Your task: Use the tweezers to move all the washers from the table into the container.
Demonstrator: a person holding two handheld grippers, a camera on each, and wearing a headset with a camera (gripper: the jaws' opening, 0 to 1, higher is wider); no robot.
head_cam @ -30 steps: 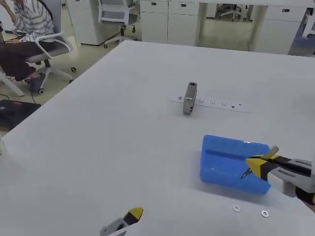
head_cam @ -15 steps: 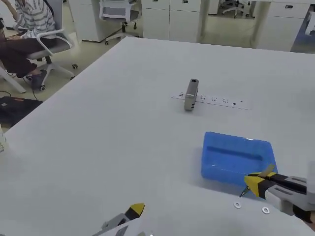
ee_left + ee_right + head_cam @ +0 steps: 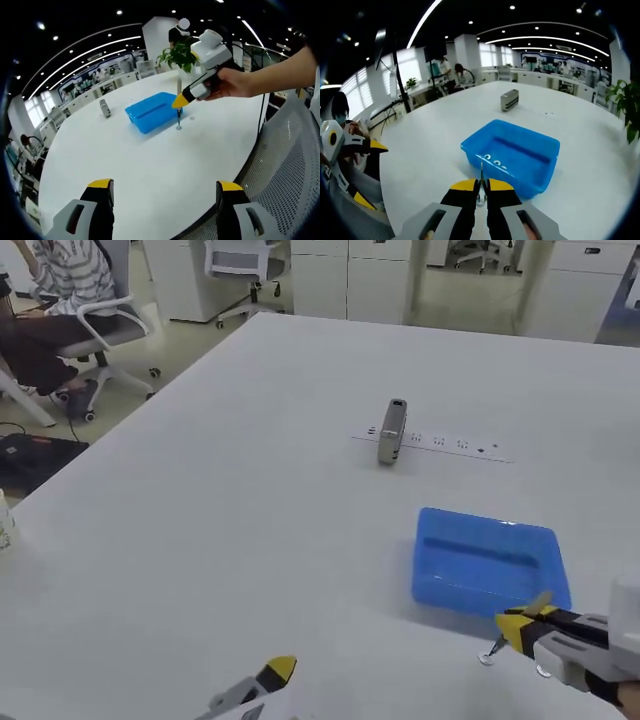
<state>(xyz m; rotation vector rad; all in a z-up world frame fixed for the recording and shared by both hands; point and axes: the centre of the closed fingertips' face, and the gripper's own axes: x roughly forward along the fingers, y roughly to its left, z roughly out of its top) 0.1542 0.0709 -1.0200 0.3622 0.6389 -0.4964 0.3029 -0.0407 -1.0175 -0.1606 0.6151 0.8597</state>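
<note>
The blue container [image 3: 488, 562] sits at the table's right; several washers [image 3: 492, 161] lie inside it [image 3: 520, 150]. My right gripper [image 3: 518, 623] is just in front of it, shut on the tweezers [image 3: 495, 645]. Their tip points down at a washer [image 3: 485, 659] on the table; whether it grips the washer is unclear. A second washer [image 3: 543, 672] lies beside that one. In the right gripper view the jaws [image 3: 481, 186] pinch the tweezers [image 3: 481, 174]. My left gripper [image 3: 165, 200] is open and holds nothing, at the near edge [image 3: 275, 672], well left of the container [image 3: 152, 110].
A grey block [image 3: 391, 432] stands upright by a flush socket strip [image 3: 450, 446] beyond the container. Bare white tabletop [image 3: 220, 540] spreads to the left. A seated person [image 3: 60, 280] and office chairs are past the far left edge.
My right gripper has come back from over the container and down to the table in front of it, bringing the tweezers' tip to a washer. The left gripper has stayed in place.
</note>
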